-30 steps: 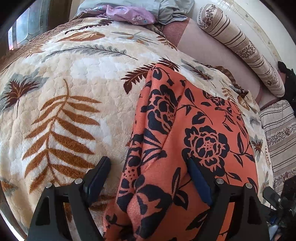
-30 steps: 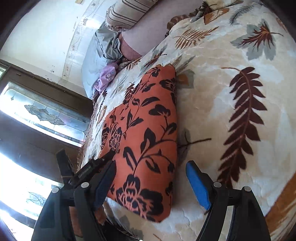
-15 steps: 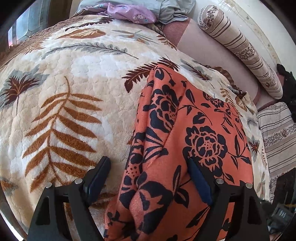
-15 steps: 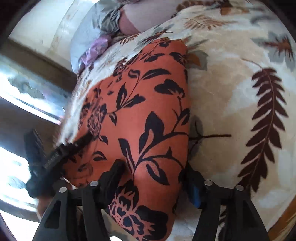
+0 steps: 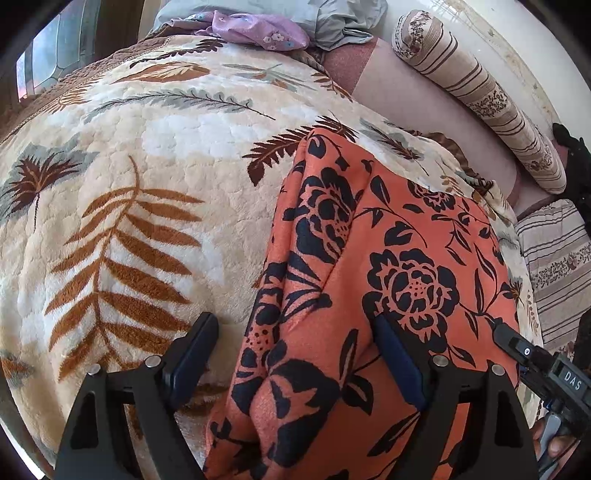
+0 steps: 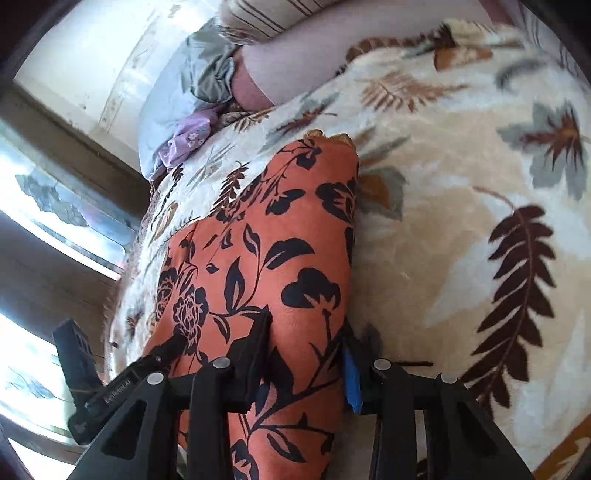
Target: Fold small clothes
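Observation:
An orange garment with black flowers [image 5: 388,258] lies folded lengthwise on a cream leaf-patterned blanket [image 5: 147,184]. My left gripper [image 5: 295,354] is open, its jaws wide on either side of the garment's near left edge. In the right wrist view the garment [image 6: 266,258] runs away from me. My right gripper [image 6: 306,354] has its jaws closing around the garment's near right edge, with cloth between them; I cannot tell whether they pinch it. The other gripper's body [image 6: 122,380] shows at the lower left there.
A pile of grey and lilac clothes [image 5: 266,26] lies at the far end of the bed. A striped bolster [image 5: 480,92] lies along the wall, a striped pillow [image 5: 554,258] at the right. A window [image 6: 55,221] is beside the bed.
My right gripper has moved in over the garment's near edge and its jaws have narrowed around the cloth. My left gripper has stayed open in nearly the same place.

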A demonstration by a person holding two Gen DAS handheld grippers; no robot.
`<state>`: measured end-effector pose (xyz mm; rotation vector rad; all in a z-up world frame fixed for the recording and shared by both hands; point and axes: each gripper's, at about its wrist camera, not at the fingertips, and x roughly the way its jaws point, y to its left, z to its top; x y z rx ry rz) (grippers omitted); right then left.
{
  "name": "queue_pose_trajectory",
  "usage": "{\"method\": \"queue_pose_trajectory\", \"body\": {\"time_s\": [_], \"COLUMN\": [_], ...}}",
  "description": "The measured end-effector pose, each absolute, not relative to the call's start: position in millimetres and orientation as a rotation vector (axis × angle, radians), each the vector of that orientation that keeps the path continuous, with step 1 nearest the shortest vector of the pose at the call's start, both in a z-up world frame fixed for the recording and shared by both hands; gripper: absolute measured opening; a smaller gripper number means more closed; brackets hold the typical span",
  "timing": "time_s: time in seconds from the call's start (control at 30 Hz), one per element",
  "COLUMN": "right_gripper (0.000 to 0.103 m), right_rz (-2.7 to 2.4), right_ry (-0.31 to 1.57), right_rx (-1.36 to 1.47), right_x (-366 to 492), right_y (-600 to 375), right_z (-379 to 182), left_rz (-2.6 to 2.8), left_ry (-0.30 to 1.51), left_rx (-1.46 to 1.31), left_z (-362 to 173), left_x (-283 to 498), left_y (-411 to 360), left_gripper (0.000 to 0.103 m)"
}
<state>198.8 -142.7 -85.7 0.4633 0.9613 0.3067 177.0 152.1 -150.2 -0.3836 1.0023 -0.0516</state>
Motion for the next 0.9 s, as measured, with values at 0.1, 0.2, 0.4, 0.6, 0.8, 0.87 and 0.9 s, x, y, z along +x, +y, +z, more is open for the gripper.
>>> {"method": "queue_pose_trajectory", "body": {"time_s": [0.1, 0.2, 0.4, 0.6, 0.8, 0.87, 0.9], "right_gripper": [0.048, 0.077, 0.082, 0.074, 0.075, 0.076, 0.076], "right_rz": [0.287, 0.267, 0.313, 0.305, 0.314, 0.314, 0.316], "right_ry": [1.0, 1.017, 1.012, 1.005, 1.016, 1.015, 1.014], "right_rx": [0.533, 0.759, 0.711, 0.533, 0.583, 0.582, 0.584], "right_x": [202.7, 197.6, 185.9, 172.8, 181.4, 181.2, 181.4], "right_y": [-153.7, -177.8, -173.4, -160.7, -164.3, -163.5, -164.3], "right_z": [-107.9, -122.9, -112.4, -116.8, -122.9, -123.0, -123.5], "left_rz": [-0.045, -0.053, -0.053, 0.058, -0.048, -0.027, -0.02], "left_ry": [1.005, 1.002, 0.996, 0.798, 0.93, 0.89, 0.897], "left_rx": [-0.379, -0.387, -0.439, -0.476, -0.619, -0.664, -0.7], "left_z": [-150.5, -150.7, -146.6, -115.8, -145.5, -141.6, -144.0], "left_x": [179.9, 181.1, 178.0, 149.4, 156.1, 152.1, 152.5], "left_y": [150.2, 151.3, 157.5, 188.7, 203.0, 211.2, 214.8], "left_gripper": [0.089, 0.09, 0.089, 0.086, 0.033, 0.033, 0.042]}}
